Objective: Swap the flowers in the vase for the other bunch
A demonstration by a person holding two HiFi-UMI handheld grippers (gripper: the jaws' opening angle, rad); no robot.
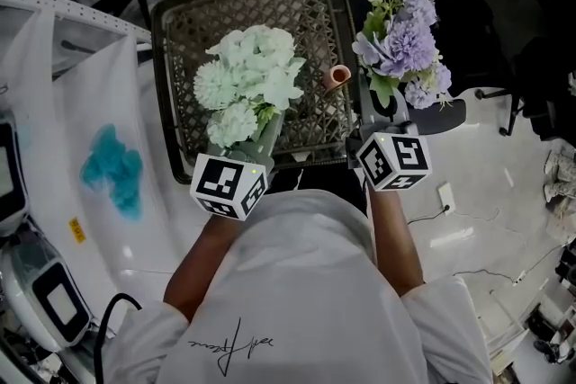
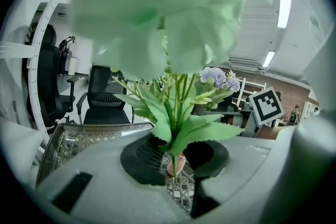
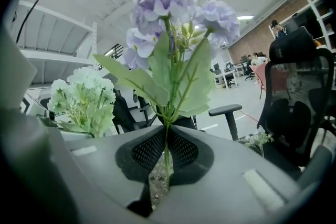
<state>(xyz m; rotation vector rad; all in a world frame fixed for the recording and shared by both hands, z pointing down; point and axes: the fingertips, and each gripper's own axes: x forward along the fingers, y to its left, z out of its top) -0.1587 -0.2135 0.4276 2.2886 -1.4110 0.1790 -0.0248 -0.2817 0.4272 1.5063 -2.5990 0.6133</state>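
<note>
Bright, even light from ceiling strip lights [image 2: 285, 1]; gripper views fisheye-warped, dark corners; white flowers [image 2: 157, 13] left of them soft, out of focus

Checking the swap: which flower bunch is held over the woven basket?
The pale green-white bunch in the left tool; the purple bunch in the right tool hangs right of the dark woven basket.

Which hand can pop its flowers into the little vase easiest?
Probably right. The right gripper pinches the purple flowers, and the empty little vase stands close beside their stems. The left gripper, holding the white flowers, is farther off.
</note>
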